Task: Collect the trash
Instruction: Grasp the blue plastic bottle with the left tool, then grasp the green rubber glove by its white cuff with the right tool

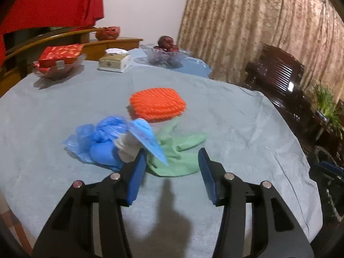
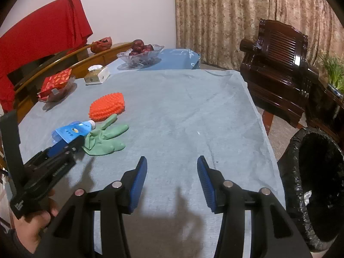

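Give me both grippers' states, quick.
Left gripper: open, holding nothing, jaws at the green glove.
Right gripper: open, empty.

Black linkage arms with silver rivets carry blue ribbed fingers (image 2: 206, 179).

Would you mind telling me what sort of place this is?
Probably a home dining room: a cloth-covered table with a fruit bowl and tissue box, a carved wooden chair, and curtains.

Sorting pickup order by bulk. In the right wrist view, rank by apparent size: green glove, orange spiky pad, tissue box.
1. green glove
2. orange spiky pad, nearly alike, slightly farther, so unsure
3. tissue box, smallest, but farthest away
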The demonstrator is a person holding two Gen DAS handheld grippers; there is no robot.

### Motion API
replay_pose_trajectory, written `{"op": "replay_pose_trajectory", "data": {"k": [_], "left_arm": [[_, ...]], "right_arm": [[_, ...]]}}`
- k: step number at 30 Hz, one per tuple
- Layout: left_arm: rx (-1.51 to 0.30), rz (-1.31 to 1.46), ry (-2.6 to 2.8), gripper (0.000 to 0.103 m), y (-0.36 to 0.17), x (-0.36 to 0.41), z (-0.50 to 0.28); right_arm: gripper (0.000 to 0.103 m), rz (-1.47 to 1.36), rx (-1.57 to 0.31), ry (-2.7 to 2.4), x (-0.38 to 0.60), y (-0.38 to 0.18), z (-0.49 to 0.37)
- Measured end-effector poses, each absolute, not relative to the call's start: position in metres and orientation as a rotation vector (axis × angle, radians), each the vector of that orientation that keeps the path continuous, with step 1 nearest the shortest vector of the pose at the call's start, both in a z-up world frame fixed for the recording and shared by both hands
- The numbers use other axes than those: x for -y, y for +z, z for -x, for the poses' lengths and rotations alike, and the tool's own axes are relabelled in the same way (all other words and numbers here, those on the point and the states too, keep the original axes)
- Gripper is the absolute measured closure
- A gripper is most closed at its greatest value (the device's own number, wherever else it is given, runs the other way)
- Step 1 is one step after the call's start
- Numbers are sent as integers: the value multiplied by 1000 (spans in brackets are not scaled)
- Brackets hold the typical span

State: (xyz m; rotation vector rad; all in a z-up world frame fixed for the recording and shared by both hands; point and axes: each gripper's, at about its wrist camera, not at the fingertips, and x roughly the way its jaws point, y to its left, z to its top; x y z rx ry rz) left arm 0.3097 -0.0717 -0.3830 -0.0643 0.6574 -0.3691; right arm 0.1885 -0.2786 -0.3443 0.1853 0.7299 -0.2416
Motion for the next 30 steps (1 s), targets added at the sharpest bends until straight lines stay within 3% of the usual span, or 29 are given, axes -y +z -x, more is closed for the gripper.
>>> {"op": "replay_pose_trajectory", "data": {"k": [5,10,13,14,15,16,30], "left_arm": [[-619,100,-351,52,-372,52,-307],[-655,123,-357,58,-381,49,-318],[-670,129,-368,74,-384,50,-325],[-674,124,-374,90,-385,50,-327],[-676,112,-380,99,-384,52,-329],[-671,108,-382,102,-383,52,-330],[-520,62,-319,102,-351,-8,-308]], "right_arm": [[55,-181,-737,-241,279,-345,-190],[55,-170,-743,-229,273,-346,-191],[55,-163,-749,-230,271,-347,-192],[55,-164,-751,-233,272,-347,-192],[55,-165,-752,-235,273,-348,-193],[55,-166,-753,-236,272,-349,-193],[55,-138,-741,-90,195,-352,-241]]}}
